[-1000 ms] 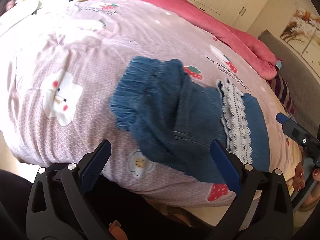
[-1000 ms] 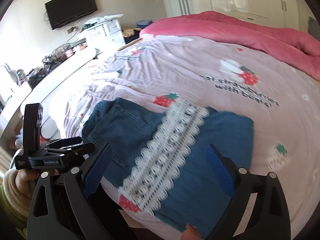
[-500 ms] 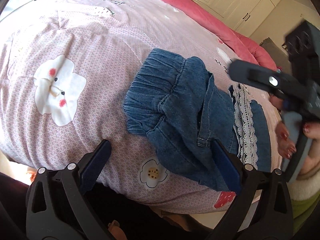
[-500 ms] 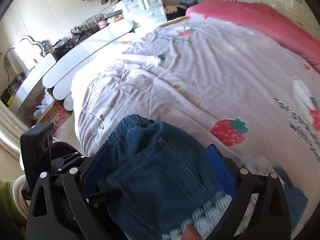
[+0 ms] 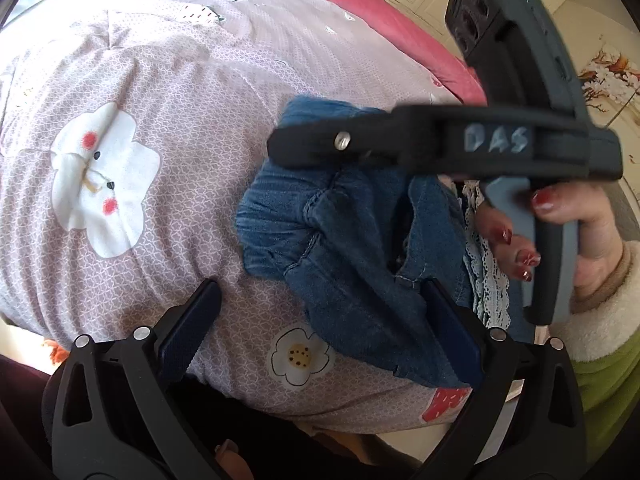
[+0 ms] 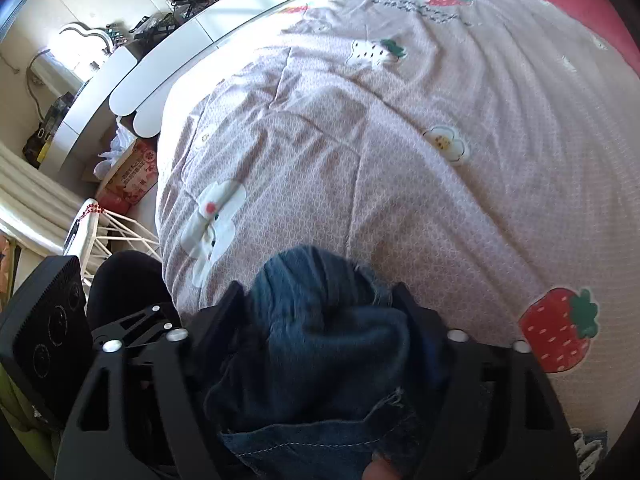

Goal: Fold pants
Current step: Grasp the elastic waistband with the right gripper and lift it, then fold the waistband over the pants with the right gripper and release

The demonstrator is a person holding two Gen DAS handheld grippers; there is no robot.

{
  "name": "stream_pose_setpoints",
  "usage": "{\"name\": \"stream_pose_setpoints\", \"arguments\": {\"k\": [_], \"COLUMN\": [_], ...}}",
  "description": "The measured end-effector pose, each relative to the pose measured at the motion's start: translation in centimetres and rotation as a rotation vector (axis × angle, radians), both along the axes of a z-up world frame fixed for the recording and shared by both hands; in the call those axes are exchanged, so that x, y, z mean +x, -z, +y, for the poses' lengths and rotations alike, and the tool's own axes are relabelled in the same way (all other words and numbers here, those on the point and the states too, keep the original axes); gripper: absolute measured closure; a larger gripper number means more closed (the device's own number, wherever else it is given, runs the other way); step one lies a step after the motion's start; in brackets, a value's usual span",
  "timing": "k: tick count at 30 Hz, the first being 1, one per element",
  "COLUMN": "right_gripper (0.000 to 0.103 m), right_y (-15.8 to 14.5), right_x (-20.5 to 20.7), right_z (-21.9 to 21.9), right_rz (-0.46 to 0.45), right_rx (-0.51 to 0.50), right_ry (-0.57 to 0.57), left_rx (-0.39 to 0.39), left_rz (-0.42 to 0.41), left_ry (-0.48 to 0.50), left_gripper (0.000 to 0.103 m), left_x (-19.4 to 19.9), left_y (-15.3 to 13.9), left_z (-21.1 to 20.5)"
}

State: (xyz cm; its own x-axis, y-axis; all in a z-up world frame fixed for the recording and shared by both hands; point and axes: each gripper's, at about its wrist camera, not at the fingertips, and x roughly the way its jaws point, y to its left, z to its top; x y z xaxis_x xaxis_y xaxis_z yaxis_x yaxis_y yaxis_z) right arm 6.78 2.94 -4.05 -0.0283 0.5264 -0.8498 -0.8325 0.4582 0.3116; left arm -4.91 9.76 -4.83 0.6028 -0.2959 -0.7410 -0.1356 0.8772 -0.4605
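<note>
Denim pants [image 5: 352, 264], dark blue with a white lace band [image 5: 490, 280], lie bunched near the bed edge on a lilac quilt [image 5: 168, 92] printed with flowers and strawberries. Left tongs [image 5: 324, 320] released, blue pads spread, one over the fabric edge. Right tongs [image 6: 320, 312] grasping a rumpled wad of the pants; right hand [image 5: 576, 232] wraps the grey handle.
</note>
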Motion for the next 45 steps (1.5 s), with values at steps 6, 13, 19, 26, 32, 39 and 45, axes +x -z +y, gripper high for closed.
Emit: {"name": "stream_pose_setpoints", "arguments": {"k": [6,13,19,26,32,39,45], "right_gripper": [0.067,0.067,0.067,0.062,0.05,0.033,0.033], "right_y": [-3.2,-7.5,-9.1,-8.8,-6.9,-5.9,-4.3], "right_x": [0.6,-1.3,-1.1,0.0,-0.1,-2.2,-4.3], "right_z": [-4.3,-8.4,-13.8,-20.4,-25.4,-30.4,-30.6], "right_rz": [0.054,0.017,-0.011,-0.02,-0.008,-0.017,-0.05], "right_rx": [0.162,0.283,0.34,0.367,0.369,0.406,0.308], "right_ry": [0.045,0.016,0.066,0.183,0.285,0.431,0.469], "left_rx": [-0.077,-0.222,-0.268,-0.136,-0.081,-0.087,-0.022], "left_rz": [-0.024,-0.087,-0.195,-0.222,-0.199,-0.189,-0.171], "left_ry": [-0.011,0.054,0.195,0.311,0.379,0.456,0.51], "left_gripper": [0.01,0.011,0.043,0.047,0.041,0.021,0.021], "left_x": [0.6,2.1,2.6,2.6,2.8,2.2,0.0], "left_y": [0.1,-0.2,-3.0,-6.0,-5.9,-5.8,-4.0], "left_z": [1.2,1.1,-2.1,-8.3,-11.9,-14.8,-18.0]}}
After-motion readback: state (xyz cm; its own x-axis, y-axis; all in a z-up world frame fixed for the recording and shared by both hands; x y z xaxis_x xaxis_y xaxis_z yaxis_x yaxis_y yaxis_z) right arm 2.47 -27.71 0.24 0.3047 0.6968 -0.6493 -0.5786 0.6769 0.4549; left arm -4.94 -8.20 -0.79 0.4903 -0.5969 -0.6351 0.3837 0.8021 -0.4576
